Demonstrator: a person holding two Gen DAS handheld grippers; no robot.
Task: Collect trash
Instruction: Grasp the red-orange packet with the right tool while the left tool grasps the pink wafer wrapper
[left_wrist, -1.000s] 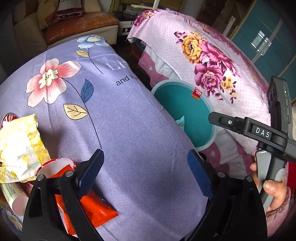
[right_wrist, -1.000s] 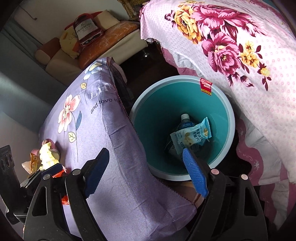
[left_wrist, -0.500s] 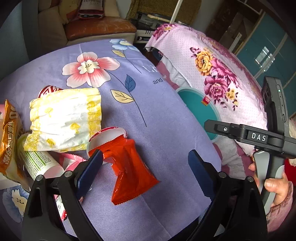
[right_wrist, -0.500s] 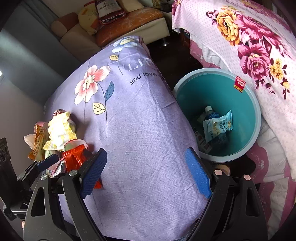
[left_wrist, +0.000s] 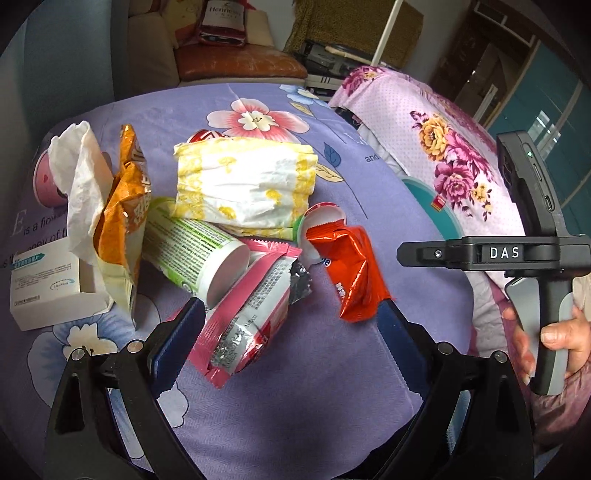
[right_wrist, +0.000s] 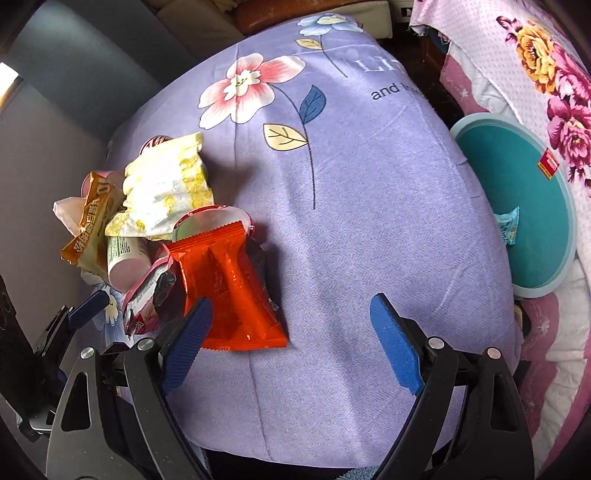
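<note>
Trash is lying heaped on a lilac floral cloth (left_wrist: 332, 387) printed with the partly readable words "and lo…" and "is a flow…". Taking the red wrapper (left_wrist: 351, 269) as landmark: a pink-and-silver wrapper (left_wrist: 251, 317) is lying just to its left, touching it; a green-labelled cylindrical tub (left_wrist: 195, 254) is lying on its side further left; a yellow-and-white crumpled packet (left_wrist: 247, 184) is resting above; an orange snack bag (left_wrist: 125, 206) with Asian characters, a white tissue (left_wrist: 79, 173) and a white medicine box (left_wrist: 48, 288) with blue print are sitting well to the left. A teal bin (right_wrist: 524, 206) bearing a small red sticker is standing well to the right of the wrapper, below the cloth's edge, with a pale blue packet (right_wrist: 508, 229) inside. The left gripper (left_wrist: 291, 325) is hovering with jaws apart, the pink-and-silver wrapper between them, unclamped. The right gripper (right_wrist: 291, 332) is standing wide apart and empty, its left pad over the red wrapper's corner; its body is marked "DAS". A red bag behind is reading "Hennessy".
</note>
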